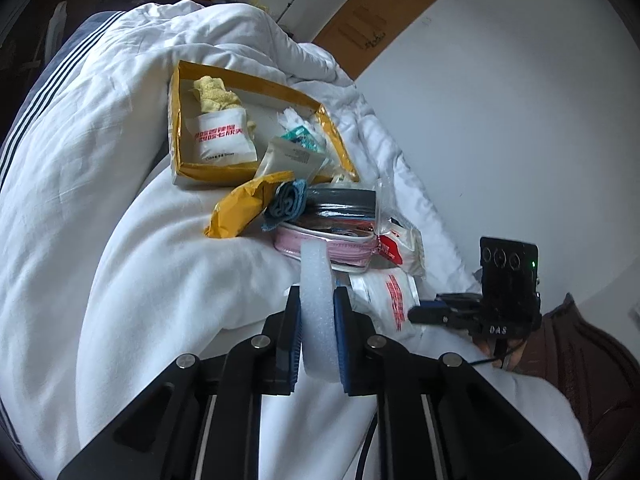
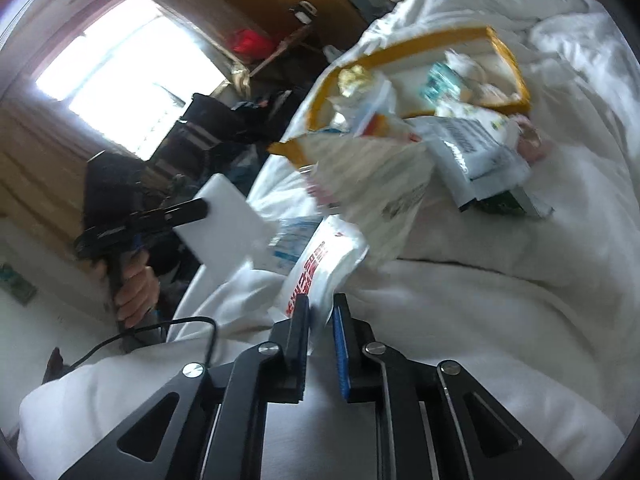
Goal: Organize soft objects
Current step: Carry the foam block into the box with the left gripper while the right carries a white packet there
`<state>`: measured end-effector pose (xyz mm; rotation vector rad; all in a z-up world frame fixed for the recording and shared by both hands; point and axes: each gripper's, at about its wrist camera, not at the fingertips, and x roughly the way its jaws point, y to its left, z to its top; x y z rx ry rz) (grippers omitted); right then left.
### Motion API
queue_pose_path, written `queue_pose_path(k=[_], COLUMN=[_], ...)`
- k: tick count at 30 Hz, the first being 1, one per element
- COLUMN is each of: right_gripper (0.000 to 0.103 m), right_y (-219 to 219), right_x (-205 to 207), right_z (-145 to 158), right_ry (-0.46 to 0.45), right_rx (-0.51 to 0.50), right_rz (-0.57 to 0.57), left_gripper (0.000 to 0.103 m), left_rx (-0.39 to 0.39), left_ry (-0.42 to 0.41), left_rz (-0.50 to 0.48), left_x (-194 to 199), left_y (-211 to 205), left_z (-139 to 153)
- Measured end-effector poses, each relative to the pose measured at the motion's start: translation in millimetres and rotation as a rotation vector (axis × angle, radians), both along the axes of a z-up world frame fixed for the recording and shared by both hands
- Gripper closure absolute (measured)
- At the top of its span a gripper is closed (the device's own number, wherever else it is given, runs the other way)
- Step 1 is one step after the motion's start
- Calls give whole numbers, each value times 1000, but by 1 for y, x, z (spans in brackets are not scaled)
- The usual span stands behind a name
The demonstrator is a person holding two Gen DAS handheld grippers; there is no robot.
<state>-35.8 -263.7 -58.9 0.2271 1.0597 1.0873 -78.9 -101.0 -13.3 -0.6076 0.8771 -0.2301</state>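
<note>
Surface: a rumpled white duvet (image 1: 100, 208) on a bed; white wall (image 1: 500, 120), wooden door (image 1: 380, 12). One yellow-rimmed box (image 1: 188, 168) sits mid-bed, holding one yellow cloth (image 1: 214, 94) and one white packet (image 1: 222, 140). Left gripper (image 1: 316, 308) is clamped on one foam pad (image 1: 316, 280). Right gripper (image 2: 320, 312) pinches one red-printed bag (image 2: 320, 264) at the near edge.

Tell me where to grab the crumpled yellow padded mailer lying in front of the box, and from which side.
Grip the crumpled yellow padded mailer at its upper puffed end, coming from the left, where only white duvet lies. Its right edge sits against the rolled blue cloth, so that side is crowded. The bulging folds there should give the fingers something to pinch.
</note>
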Motion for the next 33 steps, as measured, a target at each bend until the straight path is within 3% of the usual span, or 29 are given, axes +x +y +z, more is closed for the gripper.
queue_pose_path(k=[7,14,22,27,33], right_gripper=[95,95,95,95,95], right_y=[-1,-13,-27,-20,8], right_x=[-14,-15,24,82,162], right_z=[19,40,85,94,65], right_ry=[-88,-189,-282,-246,-117], right_rx=[38,69,113,118,33], right_rz=[43,9,-89,-165,-256], left_gripper=[89,89,89,89,89], left_rx=[-53,-105,-55,-70,-33], left_ry=[-53,-97,-120,-122,-78], left_rz=[53,111,205,246,298], left_x=[-5,-3,38,91,159], left_y=[12,25,40,53,64], left_z=[9,20,47,50,39])
